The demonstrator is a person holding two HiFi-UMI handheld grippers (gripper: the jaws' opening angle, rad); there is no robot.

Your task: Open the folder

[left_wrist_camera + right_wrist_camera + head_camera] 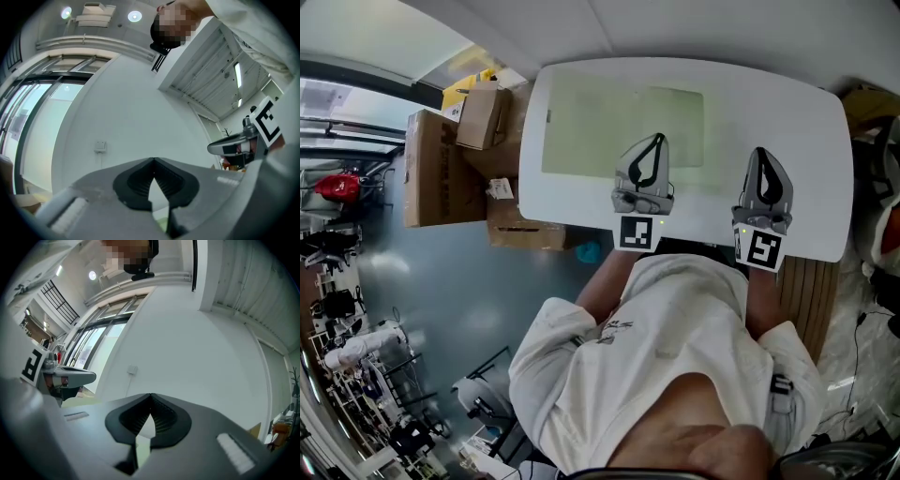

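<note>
A pale green folder (pixel 591 131) lies flat and closed on the white table (pixel 787 122), towards its left half. My left gripper (pixel 655 139) hovers over the folder's near right part, jaws shut with nothing between them. My right gripper (pixel 762 152) hangs to the right of the folder over bare table, also shut and empty. In the left gripper view the left gripper (pixel 153 159) points slightly upward at a white wall, with the right gripper (pixel 234 147) beside it. In the right gripper view the right gripper (pixel 151 394) faces the same wall, and the left gripper (pixel 70 377) shows at its left.
Cardboard boxes (pixel 441 169) stand on the floor left of the table. A slatted wooden seat (pixel 806 300) is at the table's near right. The person's white shirt (pixel 675 347) fills the lower middle of the head view. A wall switch (pixel 100 146) is ahead.
</note>
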